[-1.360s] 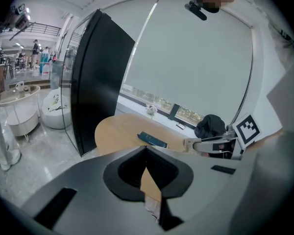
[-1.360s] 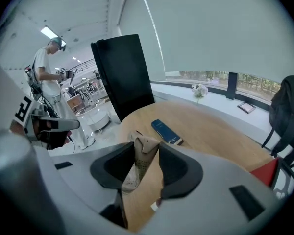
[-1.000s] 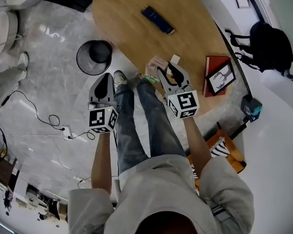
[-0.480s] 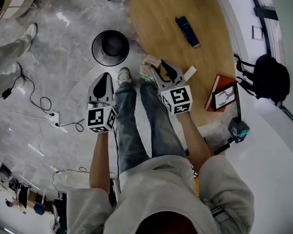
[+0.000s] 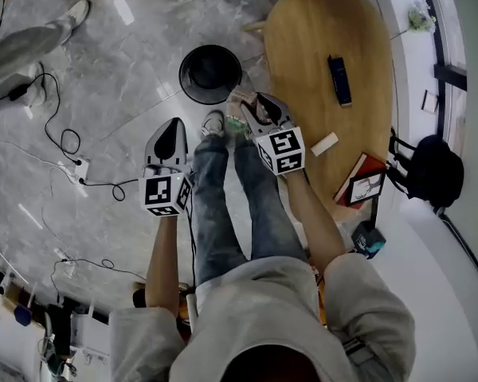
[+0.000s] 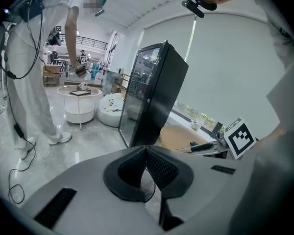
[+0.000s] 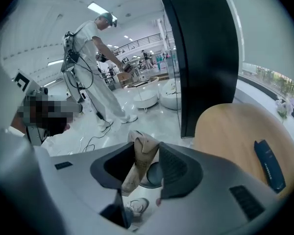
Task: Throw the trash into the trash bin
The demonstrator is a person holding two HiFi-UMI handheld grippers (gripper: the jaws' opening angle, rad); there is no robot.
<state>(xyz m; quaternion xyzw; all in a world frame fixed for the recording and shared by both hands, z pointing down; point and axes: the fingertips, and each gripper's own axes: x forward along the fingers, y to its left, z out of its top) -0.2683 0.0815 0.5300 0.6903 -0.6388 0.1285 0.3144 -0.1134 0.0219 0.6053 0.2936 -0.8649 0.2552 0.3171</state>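
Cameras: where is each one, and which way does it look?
Head view: on the person's head, looking down at trash bin, table; legs, left gripper, right gripper show.
Left gripper view: on that gripper, facing black cabinet; shut jaws show.
Right gripper view: on that gripper, facing the bin; jaws clamp crumpled paper.
Shared: the table, in all three.

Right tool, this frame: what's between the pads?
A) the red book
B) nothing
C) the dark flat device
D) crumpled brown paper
D: the right gripper view shows the right tool clamped on a crumpled brown paper, while the dark flat device and the red book lie on the wooden table.
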